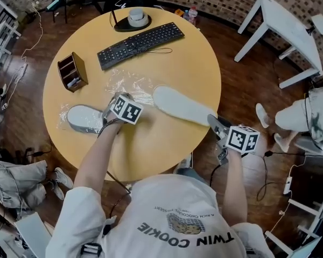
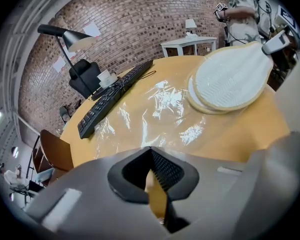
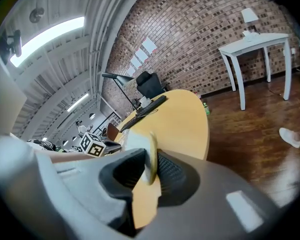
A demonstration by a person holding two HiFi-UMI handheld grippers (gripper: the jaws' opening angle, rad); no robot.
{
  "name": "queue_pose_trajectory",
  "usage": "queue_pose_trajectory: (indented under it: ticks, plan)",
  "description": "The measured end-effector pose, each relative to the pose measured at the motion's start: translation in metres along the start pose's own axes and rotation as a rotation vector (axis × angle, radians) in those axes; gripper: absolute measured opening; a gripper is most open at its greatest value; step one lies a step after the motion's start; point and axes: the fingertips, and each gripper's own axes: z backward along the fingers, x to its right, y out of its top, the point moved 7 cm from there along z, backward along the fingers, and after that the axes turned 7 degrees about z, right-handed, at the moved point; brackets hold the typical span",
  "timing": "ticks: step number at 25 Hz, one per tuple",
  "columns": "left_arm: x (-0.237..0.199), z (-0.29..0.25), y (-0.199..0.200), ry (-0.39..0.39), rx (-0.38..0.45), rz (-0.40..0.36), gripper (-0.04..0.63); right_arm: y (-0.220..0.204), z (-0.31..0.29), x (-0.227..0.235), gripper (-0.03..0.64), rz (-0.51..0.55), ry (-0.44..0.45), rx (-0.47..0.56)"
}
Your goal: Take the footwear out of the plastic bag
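1. Holding the white slipper (image 1: 180, 105) by its near-right end with the right hand-held gripper (image 3: 151, 171), jaws clamped on the thin rim. Long axis from far left to near right, the gripped end at the near-right edge of the desk (image 1: 167, 63), the whole slipper out of the plastic bag (image 1: 130, 85) and just right of it on bare wood.
2. Pinning the bag with the left hand-held gripper (image 2: 157, 184), jaws almost together and, by the look of it, pinched on the clear film, which spreads crumpled from them toward the far side.
3. Leaving the second slipper (image 1: 83, 118) just left of the left hand-held gripper, near the desk's left edge. Long axis roughly left to right, and apparently inside the film, not yet freed.
4. Judging the next move by that layout: second slipper much nearer the left hand, well apart from the right one, with the bag and the left arm between. Probably calling for setting the white slipper down and then reaching left across the bag toward the open end, though not clear from here which end that is.
5. Working on a round, smooth, tan desk, with a keyboard (image 1: 140, 38) and a small brown organiser (image 1: 72, 71) on the far half, clear of the bag.
6. Standing in a brick-walled room with a dark wooden floor (image 1: 242, 74) and a white table (image 1: 290, 31) off to the far right.
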Motion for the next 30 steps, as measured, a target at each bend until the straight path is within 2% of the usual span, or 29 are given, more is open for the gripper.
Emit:
queue_pose_trajectory:
  ticks: [5, 10, 20, 25, 30]
  plan:
    - [0.000, -0.001, 0.000, -0.004, -0.008, -0.011, 0.003, 0.003, 0.025, 0.001, 0.064, -0.063, 0.049, 0.036]
    - [0.000, -0.001, 0.005, -0.004, -0.013, -0.012, 0.003, 0.018, 0.048, -0.002, 0.060, -0.103, 0.119, 0.121]
    - [0.001, 0.000, 0.003, -0.007, -0.003, -0.005, 0.003, 0.056, 0.089, -0.022, 0.058, -0.081, 0.168, 0.242]
    - [-0.001, 0.000, 0.001, -0.017, 0.014, 0.031, 0.003, 0.070, 0.076, -0.037, 0.058, -0.083, 0.224, 0.271]
    - [-0.002, 0.002, -0.002, -0.034, 0.033, 0.060, 0.003, 0.077, 0.041, -0.055, 0.058, -0.087, 0.255, 0.254]
